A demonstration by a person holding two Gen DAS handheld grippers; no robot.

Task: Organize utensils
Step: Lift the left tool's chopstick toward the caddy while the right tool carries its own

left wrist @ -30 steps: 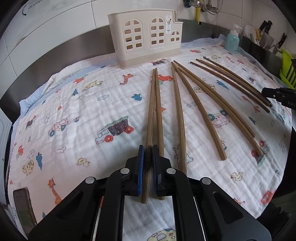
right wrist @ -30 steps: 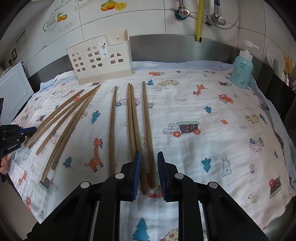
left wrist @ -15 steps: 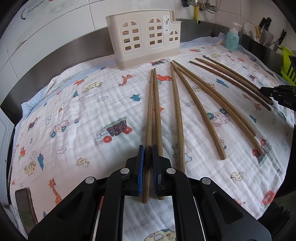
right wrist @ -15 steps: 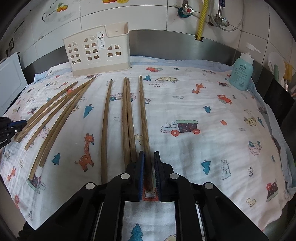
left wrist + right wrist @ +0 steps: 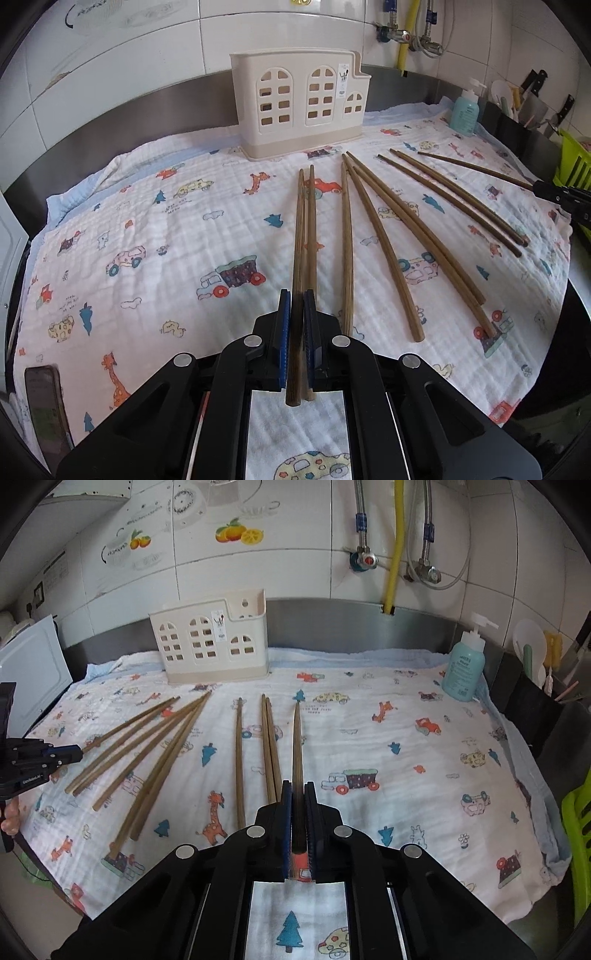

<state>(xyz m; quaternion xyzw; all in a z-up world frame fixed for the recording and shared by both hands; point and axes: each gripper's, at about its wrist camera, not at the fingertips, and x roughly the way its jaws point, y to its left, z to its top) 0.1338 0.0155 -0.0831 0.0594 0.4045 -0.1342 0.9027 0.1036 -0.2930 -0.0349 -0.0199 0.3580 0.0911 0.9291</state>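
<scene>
Left gripper (image 5: 299, 314) jaws clamped on perhaps two slender wooden chopsticks (image 5: 303, 236); right gripper (image 5: 298, 805) jaws on one tapered chopstick (image 5: 297, 746)

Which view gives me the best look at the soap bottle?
The right wrist view: the teal soap bottle stands whole and large, pump and label visible, at the cloth's far right edge. The left wrist view shows the same bottle smaller, near the distorted rim.

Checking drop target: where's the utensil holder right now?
The cream utensil holder stands upright at the back of the printed cloth against the steel backsplash, beyond the chopsticks' far tips, left of the soap bottle.
</scene>
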